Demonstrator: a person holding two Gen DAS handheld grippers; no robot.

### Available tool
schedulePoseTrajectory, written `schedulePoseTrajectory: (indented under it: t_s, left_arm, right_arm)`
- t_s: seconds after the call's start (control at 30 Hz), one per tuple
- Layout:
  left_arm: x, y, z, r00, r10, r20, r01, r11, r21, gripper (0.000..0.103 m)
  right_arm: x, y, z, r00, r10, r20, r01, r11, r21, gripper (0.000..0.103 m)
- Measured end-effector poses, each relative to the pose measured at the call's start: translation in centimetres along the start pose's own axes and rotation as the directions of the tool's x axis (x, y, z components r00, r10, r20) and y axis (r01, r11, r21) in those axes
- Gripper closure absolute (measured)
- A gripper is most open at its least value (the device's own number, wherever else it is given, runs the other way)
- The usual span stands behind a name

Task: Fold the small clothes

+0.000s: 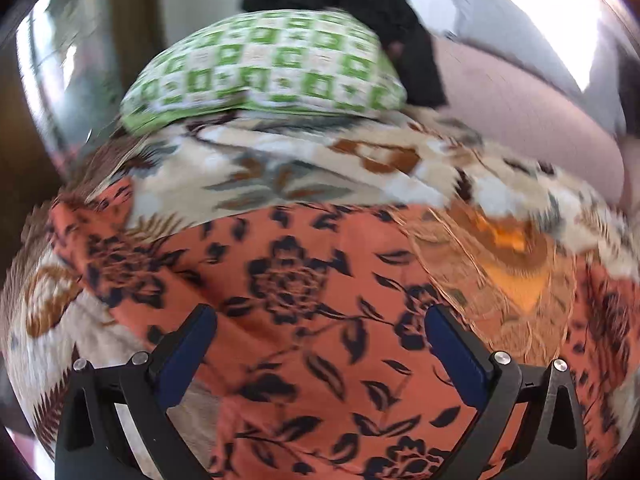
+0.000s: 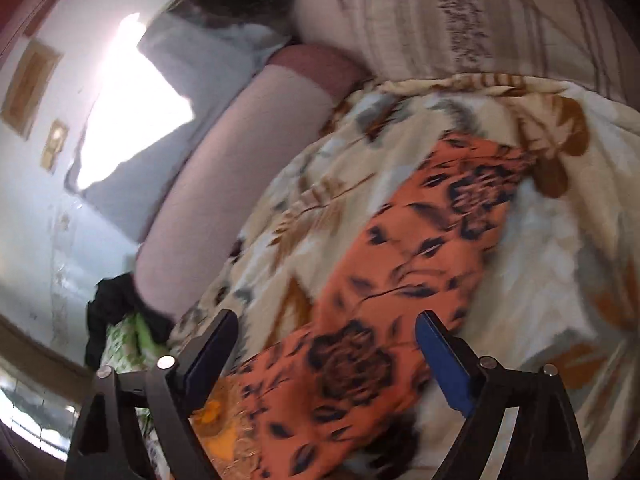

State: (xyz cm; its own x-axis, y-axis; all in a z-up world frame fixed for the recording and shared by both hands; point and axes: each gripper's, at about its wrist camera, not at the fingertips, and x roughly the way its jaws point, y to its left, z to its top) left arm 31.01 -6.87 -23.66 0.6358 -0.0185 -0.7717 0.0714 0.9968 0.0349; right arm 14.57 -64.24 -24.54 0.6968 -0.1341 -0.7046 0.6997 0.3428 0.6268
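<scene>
Both grippers wide open over orange floral garment on bed
Frames motion-blurred; garment's [image 1: 304, 280] edges run out of view under both tools, fold state hard to read. Left gripper [image 1: 320, 328] spread wide, nothing btwn fingers, cloth just below. Right gripper [image 2: 326, 332] also wide apart, holding nothing, garment [image 2: 400, 264] running diagonally under it over leaf-print blanket [image 2: 540, 248]. Green checked cloth [image 1: 264, 60] & black item [image 1: 360, 4] lie beyond

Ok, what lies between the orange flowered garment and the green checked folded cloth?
In the left wrist view, only a stretch of the cream leaf-patterned blanket separates orange flowered garment from green checked folded cloth.
</scene>
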Motion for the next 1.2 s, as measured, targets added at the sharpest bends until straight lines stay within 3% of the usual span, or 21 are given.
schedulePoseTrajectory:
  t_s: [0.1,0.2,0.37,0.47,0.63,0.8,0.93,1.1,1.2]
  left_arm:
    - [0.7,-2.8,-0.5,1.0,-0.004,-0.008,0.004,0.997,0.077,0.0]
    - [1.5,-4.3,-0.7,0.999,-0.03,-0.034,0.033,0.995,0.09,0.0]
    - [1.9,-5.6,-1.0,0.999,-0.008,-0.033,0.011,0.993,0.118,0.0]
    - [1.6,-4.8,-0.7,0.999,-0.013,-0.033,0.016,0.996,0.092,0.0]
    - [0.2,-1.5,0.5,0.999,-0.036,-0.005,0.036,0.999,-0.002,0.0]
    - [-1.7,3.4,1.5,0.999,0.002,0.043,0.002,0.995,-0.096,0.0]
    - [-2.6,8.6,1.9,0.998,0.04,0.052,-0.03,0.981,-0.193,0.0]
    - [-2.7,14.7,1.5,0.999,0.046,0.028,-0.034,0.941,-0.338,0.0]
    - [-2.5,17.3,1.1,0.999,0.052,0.009,-0.044,0.914,-0.403,0.0]
  right_arm:
    - [1.3,-4.9,3.7,1.0,-0.022,0.007,0.021,0.991,0.133,0.029]
    - [3.5,-6.8,5.8,1.0,-0.011,0.003,0.01,0.984,0.18,0.036]
    - [7.5,-5.9,7.3,0.999,-0.036,-0.001,0.036,0.987,0.157,0.08]
    - [7.0,-3.6,7.3,0.999,-0.021,0.028,0.017,0.993,0.115,0.095]
    - [2.8,4.5,5.3,0.989,0.137,0.057,-0.135,0.99,-0.039,0.096]
    - [-0.8,14.7,-0.1,0.949,0.315,-0.027,-0.315,0.934,-0.17,0.096]
    - [-1.5,22.2,-8.1,0.899,0.415,-0.14,-0.437,0.867,-0.238,0.096]
    - [0.1,28.0,-21.0,0.85,0.43,-0.304,-0.514,0.804,-0.3,0.096]
    - [2.4,29.6,-28.2,0.817,0.376,-0.437,-0.522,0.804,-0.284,0.095]
